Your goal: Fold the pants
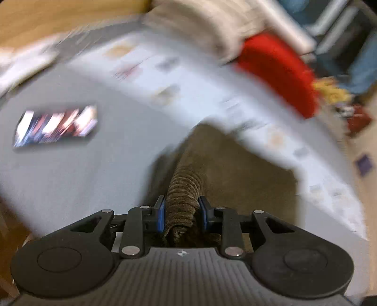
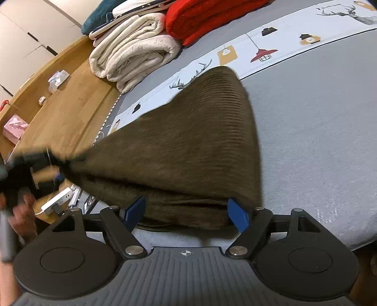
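Note:
The brown corduroy pants (image 2: 188, 141) hang stretched above the grey bed (image 2: 318, 141). My left gripper (image 1: 182, 211) is shut on a bunched edge of the pants (image 1: 183, 195); its view is blurred by motion. It also shows at the left of the right wrist view (image 2: 35, 160), gripping the pants' far corner. My right gripper (image 2: 186, 211) has its blue fingers (image 2: 238, 214) wide apart, with the pants' near edge lying between them; whether they press the cloth is not clear.
Folded white blankets (image 2: 134, 51) and a red blanket (image 2: 207, 16) are stacked at the bed's far end. A wooden floor (image 2: 70, 106) lies left of the bed with a white power strip (image 2: 56, 200) and a pink box (image 2: 15, 127). A striped item (image 1: 56, 124) lies on the bed.

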`<state>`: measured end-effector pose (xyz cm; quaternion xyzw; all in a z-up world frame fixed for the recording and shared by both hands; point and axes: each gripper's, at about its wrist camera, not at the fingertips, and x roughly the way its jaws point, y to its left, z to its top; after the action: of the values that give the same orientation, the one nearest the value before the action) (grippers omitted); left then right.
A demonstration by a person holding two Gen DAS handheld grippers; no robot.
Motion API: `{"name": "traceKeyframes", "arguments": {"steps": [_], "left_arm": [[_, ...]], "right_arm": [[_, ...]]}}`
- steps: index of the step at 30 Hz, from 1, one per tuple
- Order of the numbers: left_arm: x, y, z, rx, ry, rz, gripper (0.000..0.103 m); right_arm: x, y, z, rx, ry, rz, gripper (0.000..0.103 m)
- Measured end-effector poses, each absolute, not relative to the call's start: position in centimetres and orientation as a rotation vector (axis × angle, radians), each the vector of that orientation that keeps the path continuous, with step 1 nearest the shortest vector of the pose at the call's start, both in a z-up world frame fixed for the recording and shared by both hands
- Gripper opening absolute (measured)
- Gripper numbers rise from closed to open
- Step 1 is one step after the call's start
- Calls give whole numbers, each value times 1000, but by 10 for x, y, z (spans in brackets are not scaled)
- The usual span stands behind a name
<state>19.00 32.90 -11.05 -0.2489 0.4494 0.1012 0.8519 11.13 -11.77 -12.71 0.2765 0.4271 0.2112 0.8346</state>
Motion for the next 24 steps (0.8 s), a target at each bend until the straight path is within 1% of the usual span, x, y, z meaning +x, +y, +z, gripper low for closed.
{"name": "traceKeyframes", "arguments": {"steps": [1,2,4,6,8,11,16,18,20,24], "left_arm": [[183,337,-136,-568,973,224,34],[176,340,-146,-592,949,209,35],[170,338,-139,-609,895,188,35],[174,330,-136,-547,897,194,35],[174,330,-139,-545,896,195,36],[170,335,-142,-592,888,188,43],[165,339,-144,-590,879,202,52],[162,340,-145,-591,875,207,58],[162,342,-146,-605,874,208,59],[161,341,-145,-604,864,208,58]], "right_arm": [[111,-118,-129,580,903,451,79],[112,-117,-131,561,906,447,79],[115,-116,-134,531,914,432,80],[120,-117,-136,538,925,418,80],[124,-120,-136,573,927,413,80],[126,-121,-136,592,927,418,80],[116,-102,-133,417,891,429,81],[112,-96,-133,357,884,436,81],[109,-91,-133,284,891,448,81],[102,-78,-147,166,947,476,80]]}}
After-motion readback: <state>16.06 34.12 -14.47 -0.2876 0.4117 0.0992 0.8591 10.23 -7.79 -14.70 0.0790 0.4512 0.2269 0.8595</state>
